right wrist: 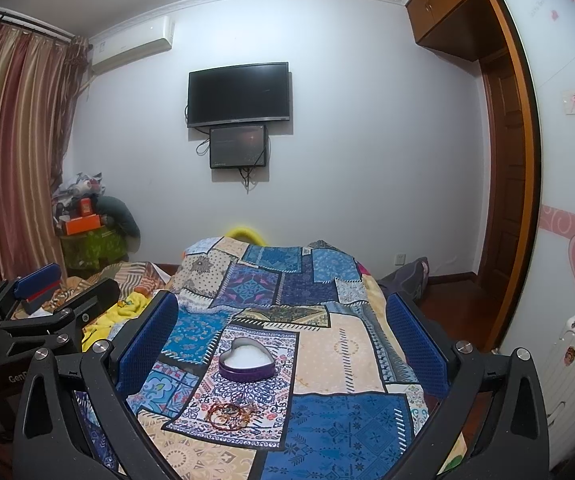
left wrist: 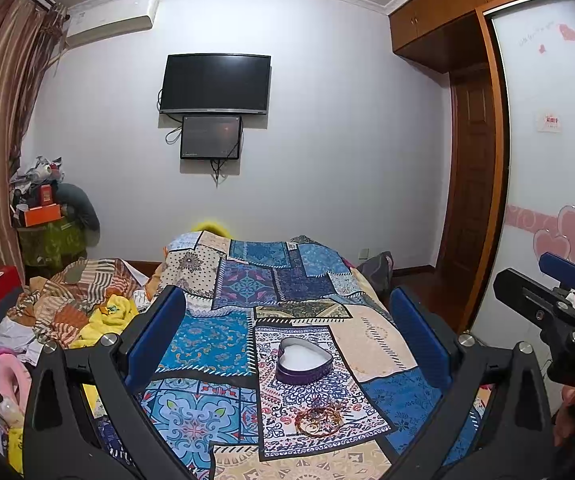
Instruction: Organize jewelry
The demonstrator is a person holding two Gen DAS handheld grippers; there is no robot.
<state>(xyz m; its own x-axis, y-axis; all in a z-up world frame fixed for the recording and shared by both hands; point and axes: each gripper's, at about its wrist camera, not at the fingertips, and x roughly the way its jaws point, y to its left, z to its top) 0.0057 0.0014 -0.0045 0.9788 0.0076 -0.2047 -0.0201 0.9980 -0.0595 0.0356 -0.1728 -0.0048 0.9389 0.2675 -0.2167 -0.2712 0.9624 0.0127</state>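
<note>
On the patchwork bedspread [left wrist: 223, 344], we've got the tangled pile of bangles and chains [left wrist: 321, 420] lying just near of the open purple heart-shaped tin [left wrist: 305, 362]. Left gripper [left wrist: 287, 332] and right gripper [right wrist: 281, 342] both hover spread wide, empty. Our worry: tangled pieces could snag and drag together.

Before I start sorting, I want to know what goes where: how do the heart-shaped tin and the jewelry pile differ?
The heart-shaped tin is one rigid purple container with a white inside, and looks empty; the jewelry pile is a loose tangle of orange-gold bangles and chains. The tin stands farther up the bed; the pile lies nearer the grippers. The tin is larger than the pile. Both rest apart on the patchwork quilt, untouched.
</note>
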